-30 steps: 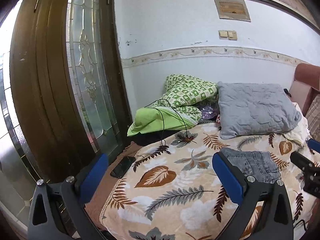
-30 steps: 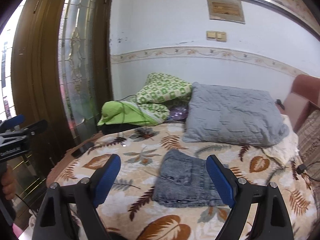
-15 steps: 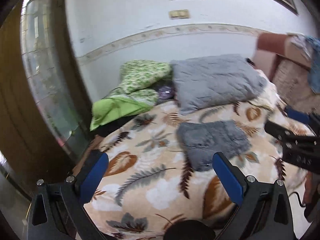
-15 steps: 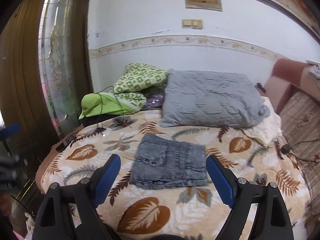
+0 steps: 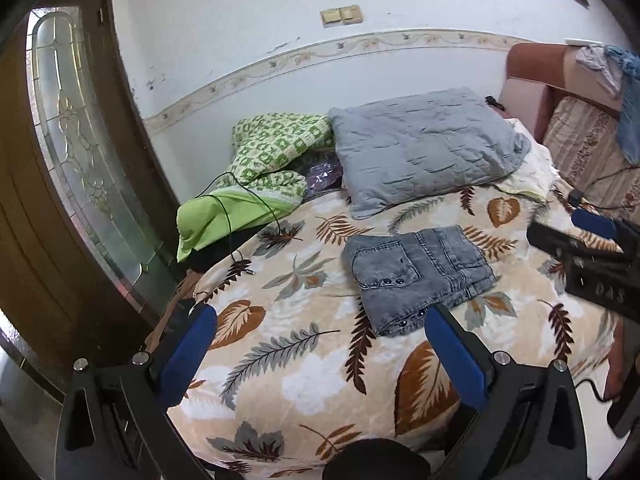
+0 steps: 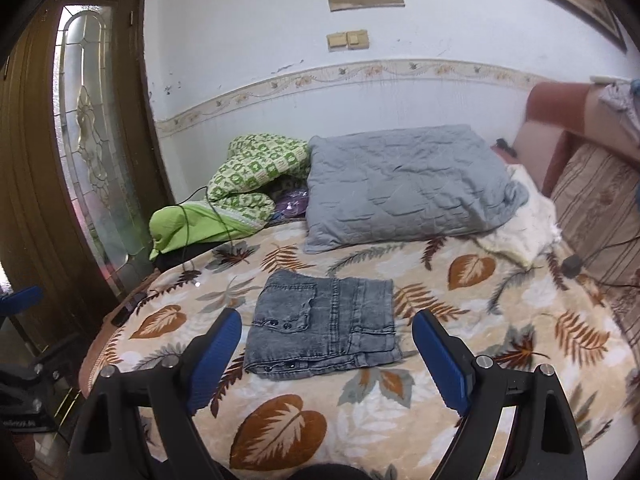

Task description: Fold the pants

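Note:
Grey denim pants [image 5: 416,276] [image 6: 324,322] lie folded into a compact rectangle on the leaf-patterned blanket [image 5: 304,360] [image 6: 472,380] of the bed. My left gripper [image 5: 320,328] is open, hovering short of the pants, which lie ahead of its right finger. My right gripper [image 6: 327,338] is open too, its blue pads [image 6: 438,360] framing the near edge of the pants without touching them. The right gripper's body shows at the right edge of the left wrist view.
A grey pillow [image 6: 404,188] and a green patterned quilt [image 6: 248,184] lie at the head of the bed by the wall. A black cable [image 5: 240,216] crosses the green cloth. A wooden door with glass [image 5: 80,168] stands left. A sofa [image 6: 592,176] is right.
Both grippers moved nearer the bed and sank; the pants now appear larger and closer in each view. The left view swung right, from the door toward the pants. Jaws stayed open.

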Demonstrator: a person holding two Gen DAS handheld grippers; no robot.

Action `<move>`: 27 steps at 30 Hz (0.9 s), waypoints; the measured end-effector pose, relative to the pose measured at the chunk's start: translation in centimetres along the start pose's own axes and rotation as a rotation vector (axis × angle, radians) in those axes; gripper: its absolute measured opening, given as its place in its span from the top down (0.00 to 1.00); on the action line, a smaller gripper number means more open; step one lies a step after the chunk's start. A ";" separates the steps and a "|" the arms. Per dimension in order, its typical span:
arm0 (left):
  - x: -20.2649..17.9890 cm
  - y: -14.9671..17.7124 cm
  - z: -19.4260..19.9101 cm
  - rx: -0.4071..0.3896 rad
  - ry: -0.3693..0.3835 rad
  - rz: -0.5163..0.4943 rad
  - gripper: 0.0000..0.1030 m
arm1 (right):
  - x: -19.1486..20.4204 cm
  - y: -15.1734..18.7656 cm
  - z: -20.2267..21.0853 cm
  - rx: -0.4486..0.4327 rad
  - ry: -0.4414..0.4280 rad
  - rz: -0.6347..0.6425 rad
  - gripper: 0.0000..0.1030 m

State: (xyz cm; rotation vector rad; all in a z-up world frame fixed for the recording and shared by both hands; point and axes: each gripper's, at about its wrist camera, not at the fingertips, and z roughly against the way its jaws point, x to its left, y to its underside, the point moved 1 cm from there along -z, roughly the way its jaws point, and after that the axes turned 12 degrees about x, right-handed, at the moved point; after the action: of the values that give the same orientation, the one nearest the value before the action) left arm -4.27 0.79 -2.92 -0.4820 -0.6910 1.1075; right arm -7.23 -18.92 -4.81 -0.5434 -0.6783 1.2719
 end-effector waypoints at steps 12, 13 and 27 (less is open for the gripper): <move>-5.7 -3.5 -1.3 0.011 -0.094 0.003 0.00 | -6.2 -0.6 -1.3 -0.034 -0.092 -0.031 0.13; -6.3 -3.8 -1.4 0.012 -0.095 -0.004 0.00 | -6.9 -0.7 -1.5 -0.034 -0.092 -0.040 0.13; -10.1 -6.2 -4.0 0.058 -0.084 0.002 0.00 | -11.7 -3.2 -3.8 -0.004 -0.106 -0.064 0.13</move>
State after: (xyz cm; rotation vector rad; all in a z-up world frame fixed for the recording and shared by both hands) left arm -0.20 -10.96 -4.25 -0.3883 -0.7295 1.1516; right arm -4.10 -31.08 -7.02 -0.4564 -0.7810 1.2464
